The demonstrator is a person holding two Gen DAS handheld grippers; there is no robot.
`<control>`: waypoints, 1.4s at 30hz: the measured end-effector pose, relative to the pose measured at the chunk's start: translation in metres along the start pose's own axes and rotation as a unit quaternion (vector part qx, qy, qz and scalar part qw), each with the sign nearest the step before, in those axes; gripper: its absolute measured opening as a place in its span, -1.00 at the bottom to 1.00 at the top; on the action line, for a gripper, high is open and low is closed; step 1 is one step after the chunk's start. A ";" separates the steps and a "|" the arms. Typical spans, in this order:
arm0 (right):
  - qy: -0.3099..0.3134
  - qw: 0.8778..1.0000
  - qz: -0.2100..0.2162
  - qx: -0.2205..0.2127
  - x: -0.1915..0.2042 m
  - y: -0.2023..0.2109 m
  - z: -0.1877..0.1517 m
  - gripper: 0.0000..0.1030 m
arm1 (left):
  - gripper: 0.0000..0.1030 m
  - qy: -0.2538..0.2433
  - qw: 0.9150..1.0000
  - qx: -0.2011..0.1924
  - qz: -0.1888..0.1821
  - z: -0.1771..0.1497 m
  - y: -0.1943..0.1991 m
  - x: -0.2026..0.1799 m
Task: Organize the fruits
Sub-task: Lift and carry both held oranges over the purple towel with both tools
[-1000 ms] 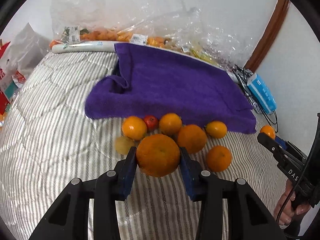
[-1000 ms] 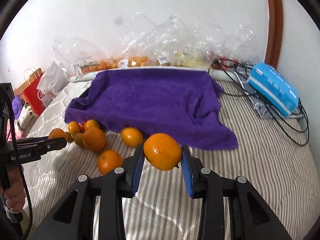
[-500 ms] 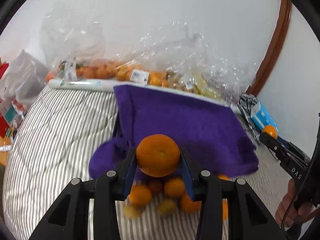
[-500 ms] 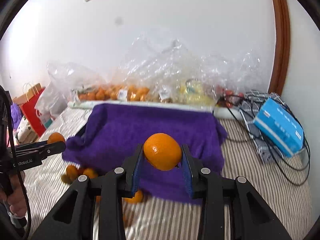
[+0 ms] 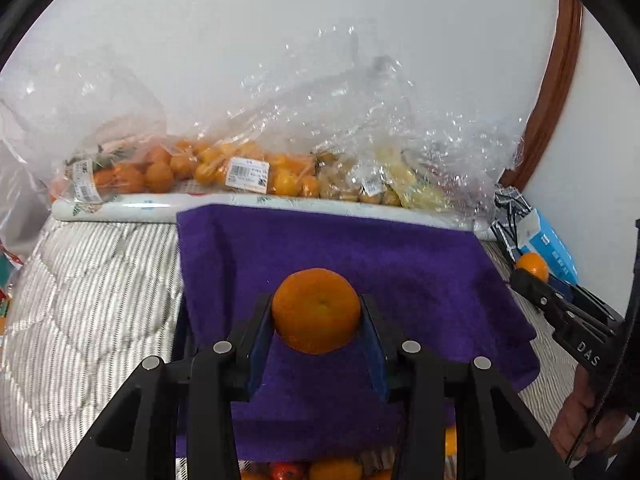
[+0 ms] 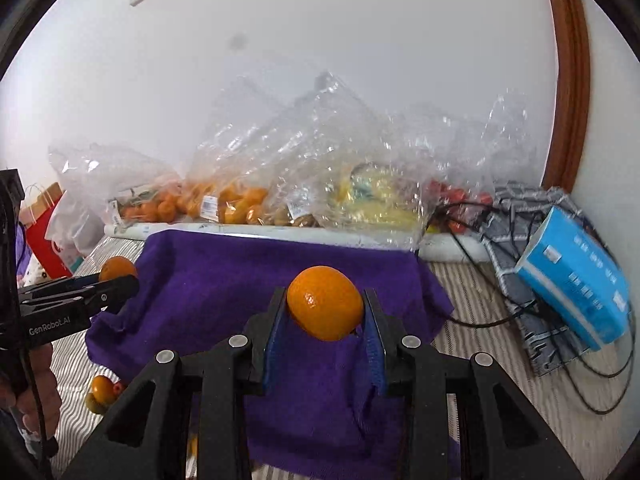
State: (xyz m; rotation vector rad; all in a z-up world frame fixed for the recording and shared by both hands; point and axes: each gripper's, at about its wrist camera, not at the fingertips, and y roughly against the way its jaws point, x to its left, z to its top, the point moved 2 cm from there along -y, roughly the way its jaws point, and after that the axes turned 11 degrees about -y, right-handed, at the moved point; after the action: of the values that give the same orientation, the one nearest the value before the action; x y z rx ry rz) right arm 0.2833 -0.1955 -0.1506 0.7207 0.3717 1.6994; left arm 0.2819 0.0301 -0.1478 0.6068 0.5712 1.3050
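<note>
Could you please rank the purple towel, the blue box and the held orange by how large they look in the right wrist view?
1. purple towel
2. blue box
3. held orange, though nearness to the camera enlarges it

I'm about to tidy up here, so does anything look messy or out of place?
Yes. Black cables lie tangled over the striped bedding, running under the blue packet. The purple towel is rumpled, its front edge hanging unevenly, with loose fruit scattered beside it.

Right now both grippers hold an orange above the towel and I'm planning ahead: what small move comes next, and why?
Probably lower the left gripper to set its orange on the purple towel: both fruits are gripped in the air over it.
</note>
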 end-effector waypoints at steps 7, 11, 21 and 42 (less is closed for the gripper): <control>-0.002 1.000 -0.007 0.016 -0.012 -0.017 -0.007 -0.31 | -0.24 0.005 1.000 0.020 0.016 -0.016 -0.024 0.006; -0.002 1.000 -0.007 0.013 -0.013 -0.019 -0.008 -0.30 | -0.24 0.004 1.000 0.004 0.025 -0.014 -0.023 0.007; 0.000 0.999 -0.018 0.037 -0.014 -0.036 -0.018 -0.31 | -0.24 0.011 1.000 0.010 0.020 -0.019 -0.031 0.010; 0.015 0.997 -0.023 0.070 -0.010 -0.055 -0.030 -0.30 | -0.24 0.019 0.998 0.064 0.023 -0.026 -0.049 0.011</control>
State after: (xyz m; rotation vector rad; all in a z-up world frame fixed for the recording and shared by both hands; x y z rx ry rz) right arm 0.3072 -0.1868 -0.2094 0.7834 0.5274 1.6537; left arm 0.3003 0.0356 -0.2014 0.7044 0.6793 1.3338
